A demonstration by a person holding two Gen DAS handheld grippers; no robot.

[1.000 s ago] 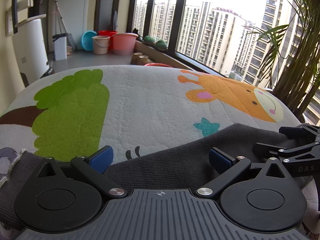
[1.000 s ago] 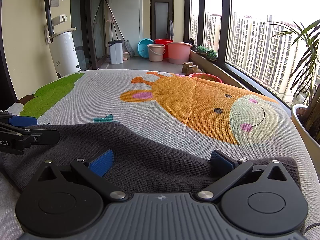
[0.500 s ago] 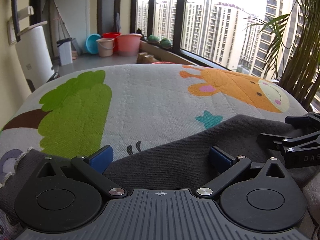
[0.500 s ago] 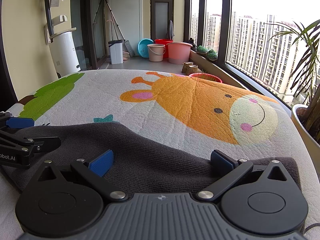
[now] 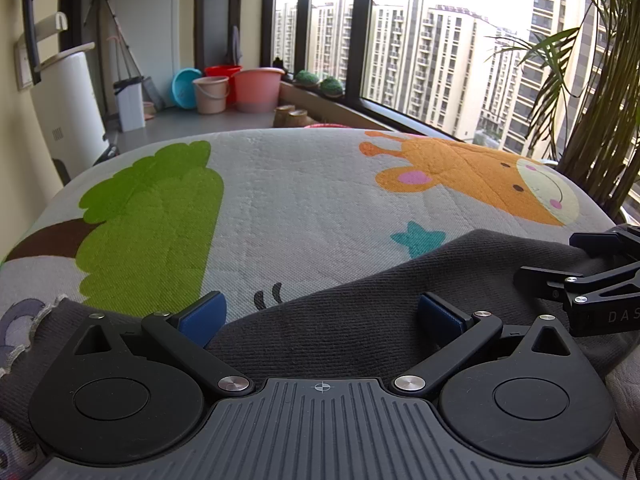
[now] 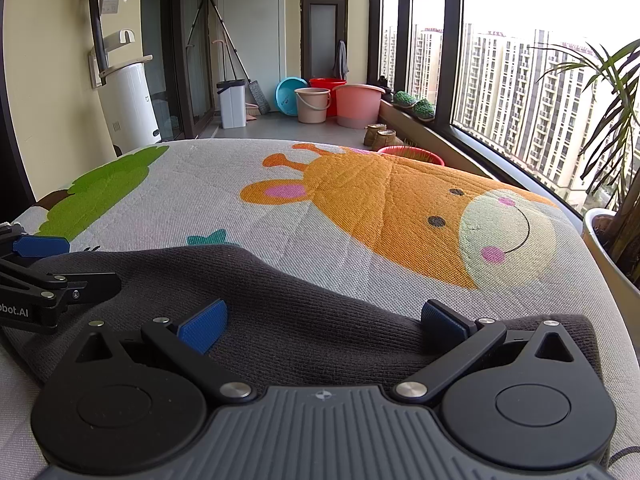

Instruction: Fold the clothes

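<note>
A dark grey knitted garment lies on a cartoon-printed mat and shows in the right wrist view too. My left gripper is open, its blue pads wide apart over the garment's near left part. My right gripper is open, low over the garment's near right part. Each gripper shows in the other's view: the right one at the right edge, the left one at the left edge.
The mat carries a green tree and an orange giraffe. Beyond it are plastic buckets, a white bin and a white appliance. A potted palm stands at the right by the windows.
The left gripper's view has shifted a little, with the mat and room seen lower. The right gripper's view holds steady. Both stay open.
</note>
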